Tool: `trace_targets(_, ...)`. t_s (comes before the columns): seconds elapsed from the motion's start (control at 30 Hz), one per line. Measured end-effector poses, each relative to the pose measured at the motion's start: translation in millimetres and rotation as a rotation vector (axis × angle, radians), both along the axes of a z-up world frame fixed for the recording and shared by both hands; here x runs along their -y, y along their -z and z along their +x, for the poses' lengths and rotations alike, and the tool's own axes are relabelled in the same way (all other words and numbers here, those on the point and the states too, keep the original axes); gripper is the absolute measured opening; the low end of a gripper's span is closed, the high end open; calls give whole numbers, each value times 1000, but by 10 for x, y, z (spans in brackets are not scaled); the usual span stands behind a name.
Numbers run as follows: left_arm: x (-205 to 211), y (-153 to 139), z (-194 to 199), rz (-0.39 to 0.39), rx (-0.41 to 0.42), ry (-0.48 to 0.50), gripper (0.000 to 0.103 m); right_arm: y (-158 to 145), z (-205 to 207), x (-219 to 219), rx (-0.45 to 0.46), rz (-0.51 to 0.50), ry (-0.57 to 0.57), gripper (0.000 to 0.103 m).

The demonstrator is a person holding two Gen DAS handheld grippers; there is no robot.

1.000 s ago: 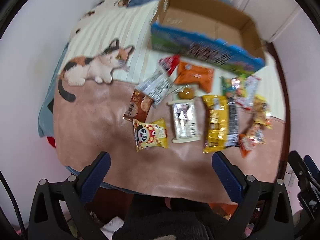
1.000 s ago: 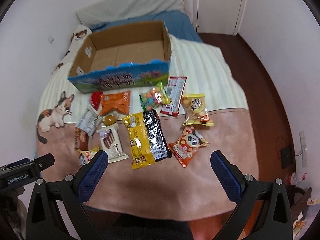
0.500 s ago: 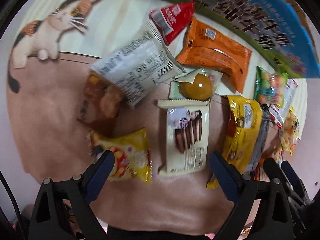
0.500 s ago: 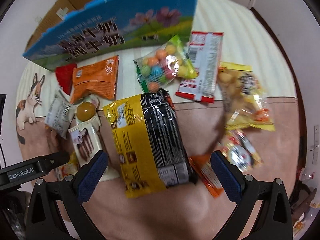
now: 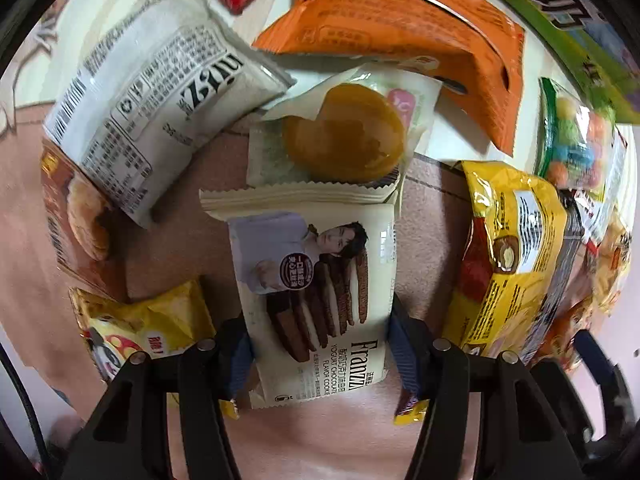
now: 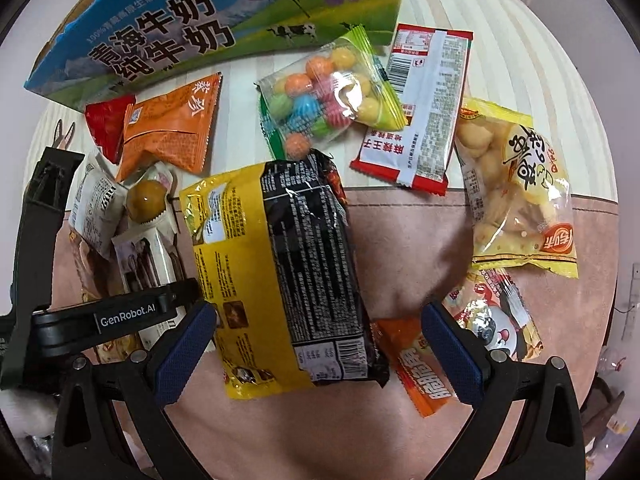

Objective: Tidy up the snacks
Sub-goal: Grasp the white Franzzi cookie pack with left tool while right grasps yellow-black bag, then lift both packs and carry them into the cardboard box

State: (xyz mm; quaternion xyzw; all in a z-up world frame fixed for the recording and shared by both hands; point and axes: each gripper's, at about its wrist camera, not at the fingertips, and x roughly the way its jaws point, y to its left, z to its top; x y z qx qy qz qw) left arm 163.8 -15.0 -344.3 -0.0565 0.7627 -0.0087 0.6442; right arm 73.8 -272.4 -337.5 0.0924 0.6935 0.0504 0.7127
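Observation:
My left gripper (image 5: 320,348) is shut on the near end of a cream Franzzi cookie pack (image 5: 316,280), its blue pads against both sides. A round brown pastry in a clear wrapper (image 5: 344,132) lies just beyond it. My right gripper (image 6: 320,350) is open and straddles the near end of a large yellow and black snack bag (image 6: 280,268), pads apart from it. The left gripper's black body (image 6: 100,316) shows at the left of the right wrist view. The blue milk carton box (image 6: 200,20) stands behind the snacks.
Around lie a white packet (image 5: 152,104), an orange bag (image 5: 400,32), a yellow panda pack (image 5: 140,332), a colourful candy-ball bag (image 6: 332,92), a red and white packet (image 6: 420,108), a yellow puff bag (image 6: 516,188) and an orange panda pack (image 6: 460,344), on a pink and striped blanket (image 6: 400,240).
Both grippers have dropped closer to the snacks. The left gripper's jaws closed from wide open onto the cookie pack. The right gripper moved down over the yellow and black bag, still open.

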Motion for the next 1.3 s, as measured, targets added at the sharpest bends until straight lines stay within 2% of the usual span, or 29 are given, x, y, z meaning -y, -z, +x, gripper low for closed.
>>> trace_targets(0.03,13,-18,-16,20,12,20,56,11,8,8,-1,5,-6,103)
trace_targets(0.1,21,-129,-48,115,65,116,55,38,43,17,6,20,-13,103)
trace_targets(0.2,-40,-176,-53,170,86,192,55,117,156,17,-8,55,-6,103)
trace_targets(0.37,-230,-86,19,95,51,190,57,432,329,-155,-75,88,-13,103)
trace_targets(0.47,-410,37,-8,61,46,181,57,600,387,-249,-101,34,-15,103)
trace_targets(0.5,-449,40,-12,51,43,182,57,617,386,-272,-105,30,-1,100)
trace_targets(0.6,-624,108,71,26,35,189,58,668,415,-199,-124,20,108,92)
trace_targets(0.63,-633,175,289,20,32,186,58,686,439,-152,-149,48,160,92)
trace_targets(0.7,-633,171,224,-1,35,190,58,726,455,-106,-204,110,238,91)
trace_targets(0.8,-651,141,201,-14,39,204,59,772,495,-70,-251,166,280,91)
trace_targets(1.0,-663,153,74,-18,41,224,59,782,532,-177,-242,106,242,92)
trace_targets(1.07,-539,108,37,-14,44,231,59,802,571,-256,-245,86,225,92)
trace_targets(1.3,-478,105,-14,45,74,243,53,903,658,-466,-228,43,178,90)
